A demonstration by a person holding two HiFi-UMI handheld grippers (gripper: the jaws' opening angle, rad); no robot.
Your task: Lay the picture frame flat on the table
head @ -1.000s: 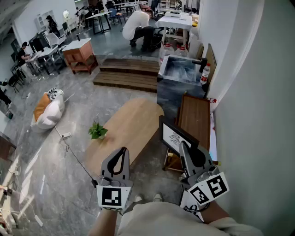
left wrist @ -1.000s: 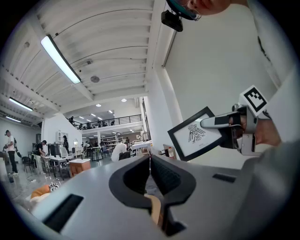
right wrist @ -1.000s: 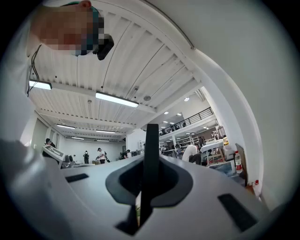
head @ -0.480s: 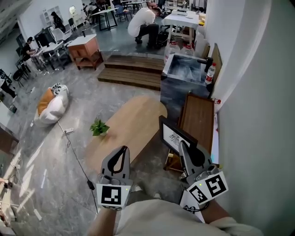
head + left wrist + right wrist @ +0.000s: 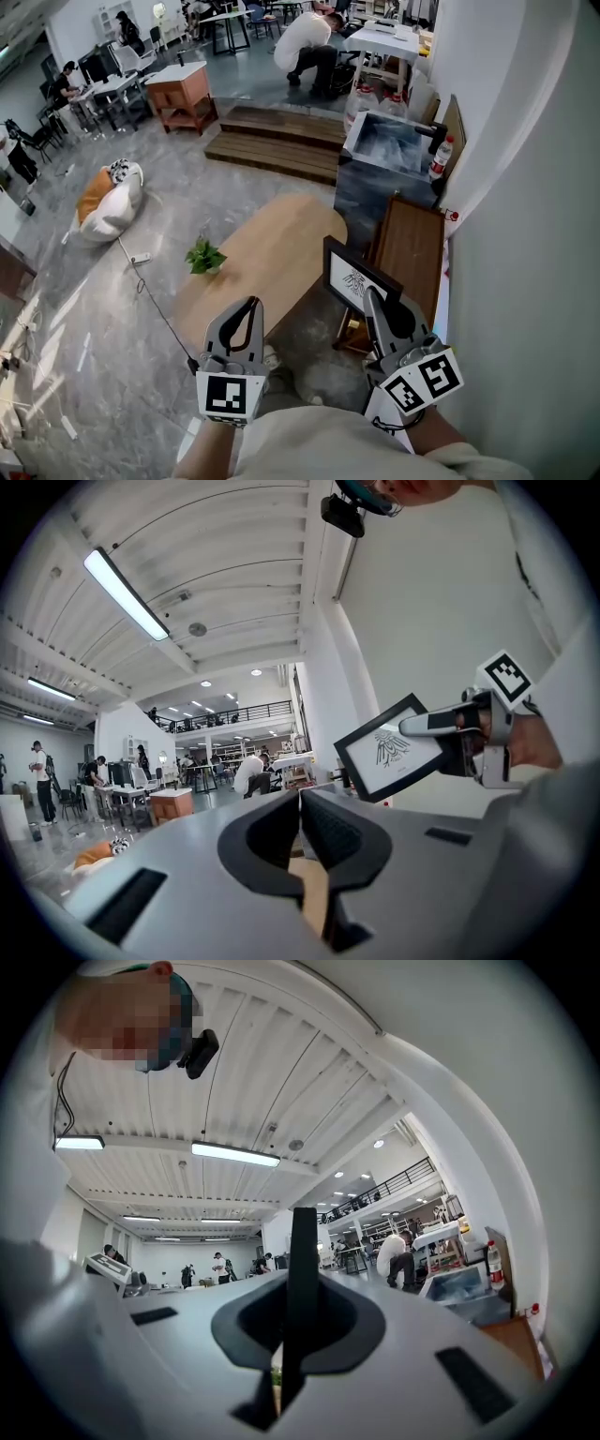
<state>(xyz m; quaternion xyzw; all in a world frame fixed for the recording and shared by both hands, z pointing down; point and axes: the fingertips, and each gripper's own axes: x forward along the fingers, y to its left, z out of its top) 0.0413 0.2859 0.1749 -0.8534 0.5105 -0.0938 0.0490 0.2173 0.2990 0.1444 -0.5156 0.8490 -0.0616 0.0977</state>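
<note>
The picture frame point(image 5: 354, 276) is black with a white print. It is held upright in the air, right of the oval wooden table point(image 5: 267, 246). My right gripper point(image 5: 369, 296) is shut on its lower edge. In the right gripper view the frame point(image 5: 303, 1237) shows edge-on between the pads of that gripper point(image 5: 298, 1290). My left gripper point(image 5: 244, 319) hovers near the table's near end, shut with nothing in it. In the left gripper view its jaws point(image 5: 300, 795) meet, and the frame point(image 5: 387, 749) hangs off to the right.
A small potted plant point(image 5: 204, 255) stands at the table's left edge. A dark wooden bench point(image 5: 412, 246) runs along the white wall at the right. Beyond it sits a glass-topped cabinet point(image 5: 389, 142); wooden steps point(image 5: 277, 150) lie further back. A cable point(image 5: 150, 295) crosses the floor.
The view has drifted a little, so the room slides slightly in the picture, and a foot shows beneath the left gripper. Both grippers and the held frame keep their places.
</note>
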